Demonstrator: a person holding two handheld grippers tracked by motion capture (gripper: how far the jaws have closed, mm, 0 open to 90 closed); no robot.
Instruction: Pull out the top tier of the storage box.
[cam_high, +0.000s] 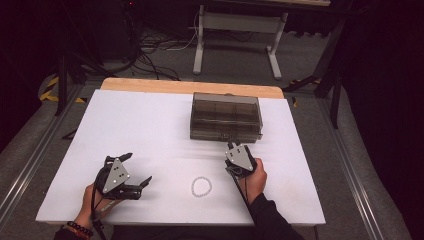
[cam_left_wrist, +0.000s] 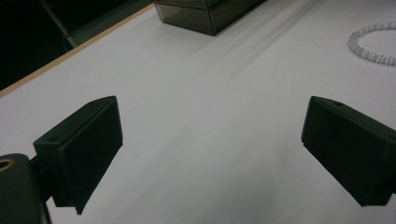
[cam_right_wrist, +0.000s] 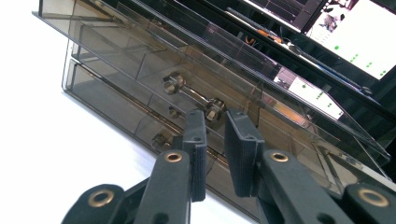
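A smoked, see-through drawer box (cam_high: 226, 116) stands at the far middle of the white table (cam_high: 145, 125). Its inner dividers show through the lid, and nothing can be made out lying in the compartments.

The right gripper (cam_high: 234, 147) sits right at the box's near face. In the right gripper view its jaws stand nearly closed with a narrow gap, just below the metal bar handle (cam_right_wrist: 192, 95) of a drawer; nothing is pinched between them, and whether a pad touches the handle cannot be told.

The left gripper (cam_high: 136, 170) rests at the near left, jaws spread wide over bare table. A white bead bracelet (cam_high: 201, 186) lies between the two hands, near the front edge.

The right gripper view adds the handle and a second knob (cam_right_wrist: 159, 140) lower down.
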